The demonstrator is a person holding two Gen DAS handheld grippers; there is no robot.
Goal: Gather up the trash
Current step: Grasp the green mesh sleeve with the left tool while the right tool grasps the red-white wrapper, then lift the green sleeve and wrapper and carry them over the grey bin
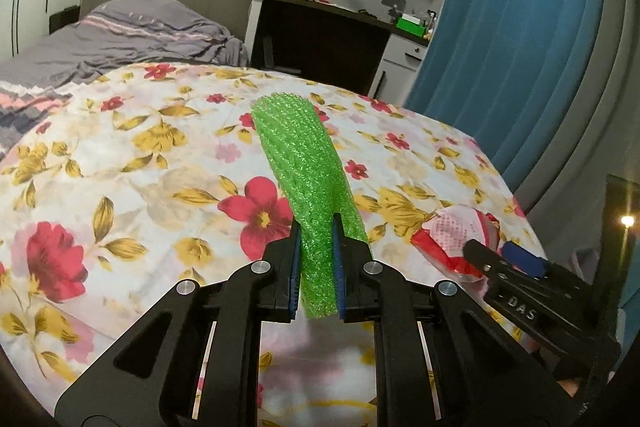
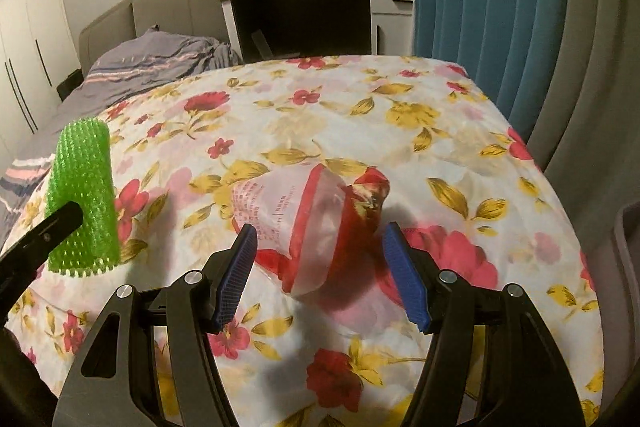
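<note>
Green bubble wrap (image 1: 308, 183): textured strip, pinched tight in the left gripper (image 1: 316, 259), raised above the floral bedspread (image 1: 120, 167). Red-and-clear plastic packet (image 2: 320, 227): crumpled, print unreadable, lying at twelve o'clock between the spread fingers of the right gripper (image 2: 320, 263), untouched. "DAS" is read on the right gripper's side.

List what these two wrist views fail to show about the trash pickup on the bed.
- Where trash goes: no bin identifiable in either view.
- Lower end of the green foam net: left wrist view, hidden between the left gripper and its frame.
- Print on the red and clear plastic bag: right wrist view, too small and blurred.
- The bag's near side: left wrist view, covered by the open right gripper.
</note>
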